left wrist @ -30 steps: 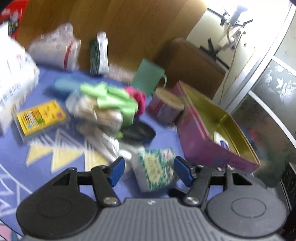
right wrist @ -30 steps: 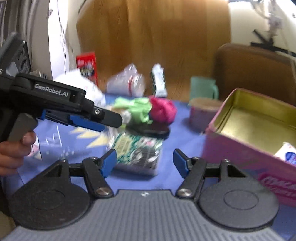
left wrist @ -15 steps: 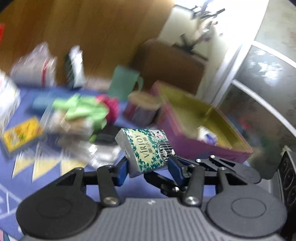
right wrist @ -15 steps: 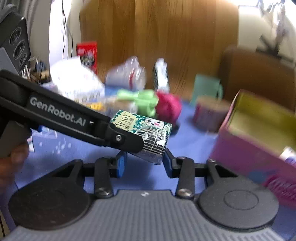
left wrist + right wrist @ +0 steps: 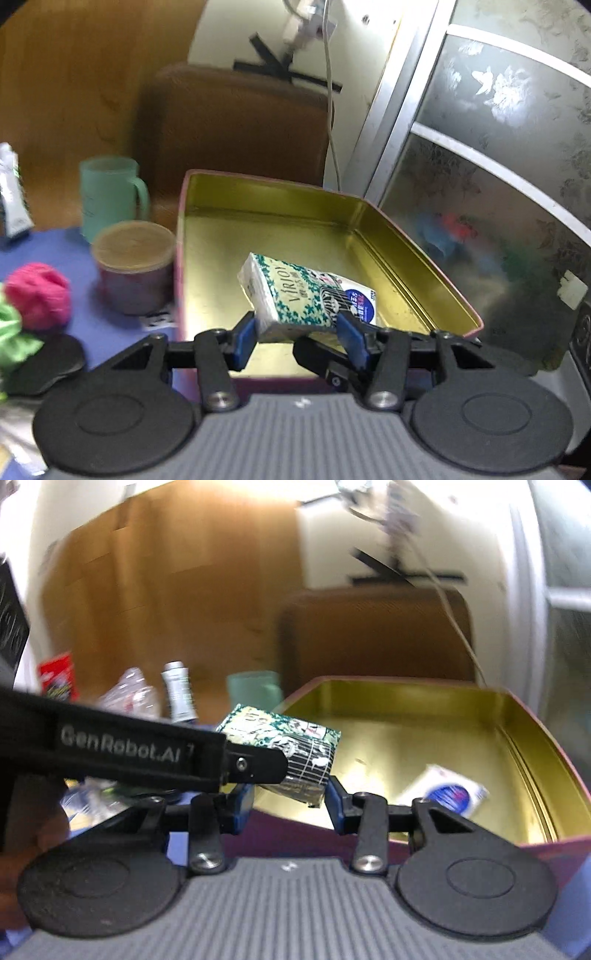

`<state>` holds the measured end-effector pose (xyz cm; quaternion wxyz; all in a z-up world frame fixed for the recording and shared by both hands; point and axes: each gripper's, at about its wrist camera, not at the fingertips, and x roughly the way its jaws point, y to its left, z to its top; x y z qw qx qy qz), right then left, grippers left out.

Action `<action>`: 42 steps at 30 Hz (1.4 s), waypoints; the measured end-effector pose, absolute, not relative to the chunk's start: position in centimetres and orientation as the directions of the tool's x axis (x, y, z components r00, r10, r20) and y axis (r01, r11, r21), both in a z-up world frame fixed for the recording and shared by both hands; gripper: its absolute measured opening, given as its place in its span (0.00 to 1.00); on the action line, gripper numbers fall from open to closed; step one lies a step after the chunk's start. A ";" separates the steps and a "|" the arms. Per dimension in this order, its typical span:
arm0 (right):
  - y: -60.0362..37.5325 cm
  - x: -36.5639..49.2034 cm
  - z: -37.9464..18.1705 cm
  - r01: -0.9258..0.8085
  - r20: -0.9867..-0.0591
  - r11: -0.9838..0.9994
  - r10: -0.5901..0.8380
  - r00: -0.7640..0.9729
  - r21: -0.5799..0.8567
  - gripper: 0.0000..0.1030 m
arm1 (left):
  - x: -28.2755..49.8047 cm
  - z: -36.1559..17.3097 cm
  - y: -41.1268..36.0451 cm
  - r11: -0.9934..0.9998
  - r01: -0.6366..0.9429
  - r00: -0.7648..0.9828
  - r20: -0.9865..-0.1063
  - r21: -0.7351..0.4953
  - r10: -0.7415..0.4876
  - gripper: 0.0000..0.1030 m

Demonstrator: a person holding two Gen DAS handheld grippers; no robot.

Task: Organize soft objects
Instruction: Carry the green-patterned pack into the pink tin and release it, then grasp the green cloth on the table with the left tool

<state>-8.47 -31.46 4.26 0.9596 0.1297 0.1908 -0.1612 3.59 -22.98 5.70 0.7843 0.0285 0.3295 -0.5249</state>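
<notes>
Left gripper (image 5: pixel 300 338) fingers clamp tissue pack (image 5: pixel 295 295), held above tin box (image 5: pixel 424 258) floor; right gripper (image 5: pixel 290 805) fingers also pinch it. Risk: uneven release, pack snags, tumbles over near rim.

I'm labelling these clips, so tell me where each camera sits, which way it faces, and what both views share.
Left wrist: sits on the left hand-held gripper, looks forward along its fingers into the open gold-lined tin; its blue-padded fingers clamp the green floral tissue pack.
Right wrist: sits on the right hand-held gripper, faces the same tin; the left hand-held gripper crosses from the left.
Shared: tissue pack, tin, white-and-blue pack inside, teal mug.
</notes>
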 end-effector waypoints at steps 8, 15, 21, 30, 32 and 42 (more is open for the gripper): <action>-31.5 -9.0 3.0 0.428 -0.372 0.894 -0.354 0.858 0.135 0.74 | 3.2 4.3 -25.0 0.518 0.828 0.326 -0.567 -0.215 -0.757 0.53; -30.5 -10.2 3.7 0.452 -0.297 0.887 -0.410 0.862 0.089 0.74 | 3.4 6.3 -19.8 0.521 0.815 0.366 -0.471 -0.255 -0.803 0.56; -26.6 -9.0 5.2 0.293 -0.234 0.952 -0.267 0.935 0.084 0.53 | 6.0 5.1 -8.5 0.634 0.712 0.478 -0.453 -0.302 -0.752 0.57; -22.3 4.4 3.8 0.051 -0.435 0.958 0.081 0.897 0.282 0.36 | 10.0 -0.4 4.1 0.826 0.462 0.641 -0.522 -0.323 -0.563 0.54; -22.3 7.2 3.3 0.059 -0.467 0.942 0.109 0.877 0.331 0.36 | 10.3 -0.4 5.0 0.785 0.471 0.621 -0.480 -0.403 -0.619 0.53; -20.4 4.9 5.8 0.094 -0.401 0.914 0.078 0.913 0.394 0.04 | 9.8 -0.4 5.1 0.744 0.531 0.613 -0.422 -0.406 -0.668 0.53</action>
